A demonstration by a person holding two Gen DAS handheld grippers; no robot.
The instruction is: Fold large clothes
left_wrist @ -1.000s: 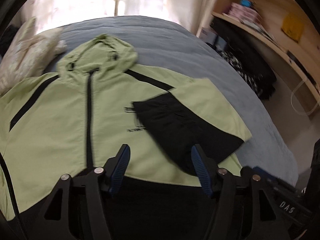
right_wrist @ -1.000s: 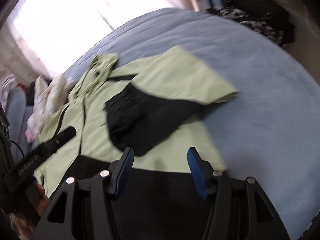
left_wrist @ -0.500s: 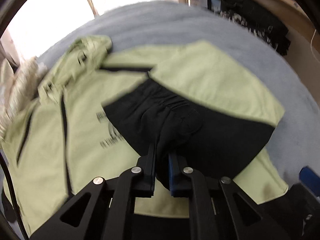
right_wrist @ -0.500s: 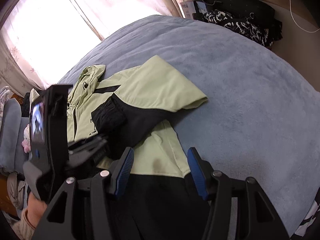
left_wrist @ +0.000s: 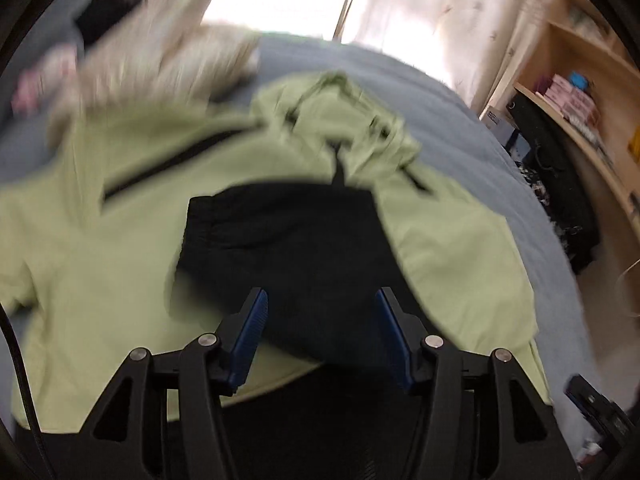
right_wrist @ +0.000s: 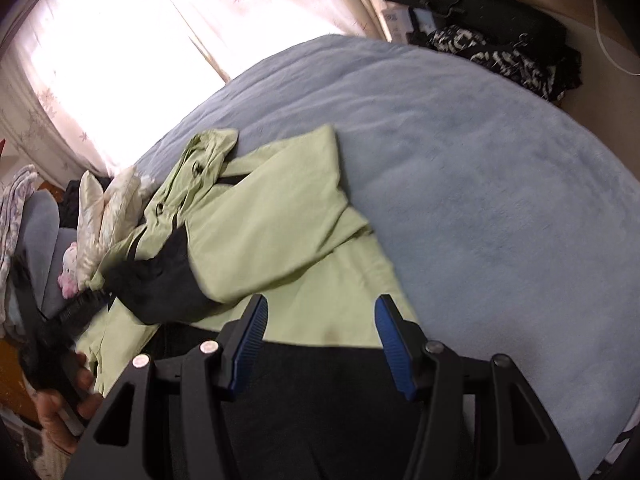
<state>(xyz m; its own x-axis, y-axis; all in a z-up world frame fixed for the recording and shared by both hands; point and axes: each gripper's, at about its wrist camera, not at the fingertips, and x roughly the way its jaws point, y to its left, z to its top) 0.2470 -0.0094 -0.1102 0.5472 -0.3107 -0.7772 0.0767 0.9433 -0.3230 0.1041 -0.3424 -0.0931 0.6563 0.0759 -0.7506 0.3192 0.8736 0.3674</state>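
A light green hooded jacket [left_wrist: 100, 280] lies face up on the blue-grey bed [left_wrist: 460, 120]. One sleeve is folded across the chest, and its black cuff [left_wrist: 288, 248] rests just below the hood [left_wrist: 340, 112]. My left gripper [left_wrist: 320, 320] hovers over that black sleeve end with its jaws opening; the cloth lies under them and the pads do not pinch it. From the right wrist view, the folded sleeve [right_wrist: 260, 220] and cuff [right_wrist: 160, 280] lie to the left. My right gripper [right_wrist: 318, 320] stands open over the jacket's black hem [right_wrist: 320, 380], holding nothing.
Cream pillows [left_wrist: 160, 60] lie beyond the jacket's far shoulder, with a pink plush toy [right_wrist: 68, 272] near them. Wooden shelves [left_wrist: 580, 120] and dark bags [left_wrist: 560, 200] line the right side. A hand [right_wrist: 60, 400] holds the left gripper at the bed's left.
The left gripper shut on the black cuff, carried it across the chest toward the hood, then opened and let go. The right gripper stayed open in place.
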